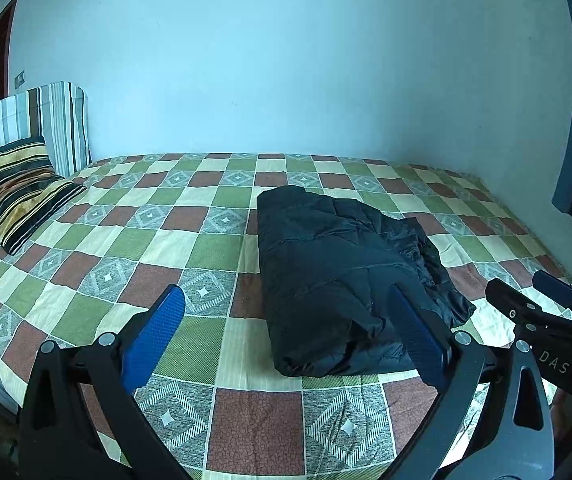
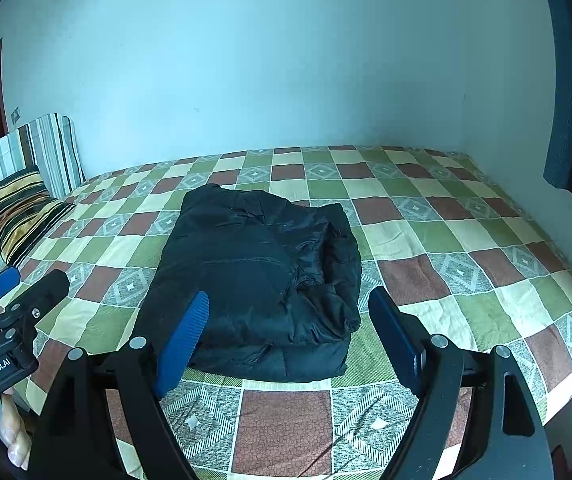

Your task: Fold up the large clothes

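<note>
Both the left gripper (image 1: 286,336) and right gripper (image 2: 290,332), released and empty, hover over the folded jacket (image 2: 257,276) at frame centre on the bed (image 2: 466,288); squaring its loose right edge evenly would likely tidy the fold.

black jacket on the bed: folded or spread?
Folded. The black jacket lies as a compact, layered bundle on the checked bedspread, nothing spread out.

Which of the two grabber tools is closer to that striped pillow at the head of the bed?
Left. The left gripper is on the side of the black jacket toward the striped pillow. The right gripper is on the side away from it. Neither touches it.
</note>
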A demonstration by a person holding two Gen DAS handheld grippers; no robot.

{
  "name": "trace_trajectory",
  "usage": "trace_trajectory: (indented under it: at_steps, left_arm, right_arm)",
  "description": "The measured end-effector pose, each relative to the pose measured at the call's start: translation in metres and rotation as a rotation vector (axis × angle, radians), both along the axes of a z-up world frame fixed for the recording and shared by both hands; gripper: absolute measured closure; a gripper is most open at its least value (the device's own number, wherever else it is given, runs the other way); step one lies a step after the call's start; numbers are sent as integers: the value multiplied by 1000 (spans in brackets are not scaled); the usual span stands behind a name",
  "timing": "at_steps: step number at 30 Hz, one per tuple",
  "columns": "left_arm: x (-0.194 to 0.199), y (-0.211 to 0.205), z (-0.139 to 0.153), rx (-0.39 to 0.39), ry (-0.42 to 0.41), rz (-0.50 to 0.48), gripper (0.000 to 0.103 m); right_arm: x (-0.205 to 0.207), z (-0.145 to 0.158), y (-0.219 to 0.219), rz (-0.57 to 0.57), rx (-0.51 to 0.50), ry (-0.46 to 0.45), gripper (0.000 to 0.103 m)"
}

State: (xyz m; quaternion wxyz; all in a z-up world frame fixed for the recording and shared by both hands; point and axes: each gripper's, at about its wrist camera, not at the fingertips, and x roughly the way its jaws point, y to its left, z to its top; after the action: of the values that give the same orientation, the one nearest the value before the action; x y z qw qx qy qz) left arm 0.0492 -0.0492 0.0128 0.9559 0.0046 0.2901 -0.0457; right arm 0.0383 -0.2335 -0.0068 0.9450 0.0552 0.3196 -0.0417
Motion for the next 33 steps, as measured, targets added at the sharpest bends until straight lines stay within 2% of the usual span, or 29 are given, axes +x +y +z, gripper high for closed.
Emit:
trace_trajectory:
  at_steps: [33]
  left_arm:
    - [-3, -1, 1, 19, -7, 0, 3]
  right_arm:
    - [1, -1, 3, -2, -3, 4, 22]
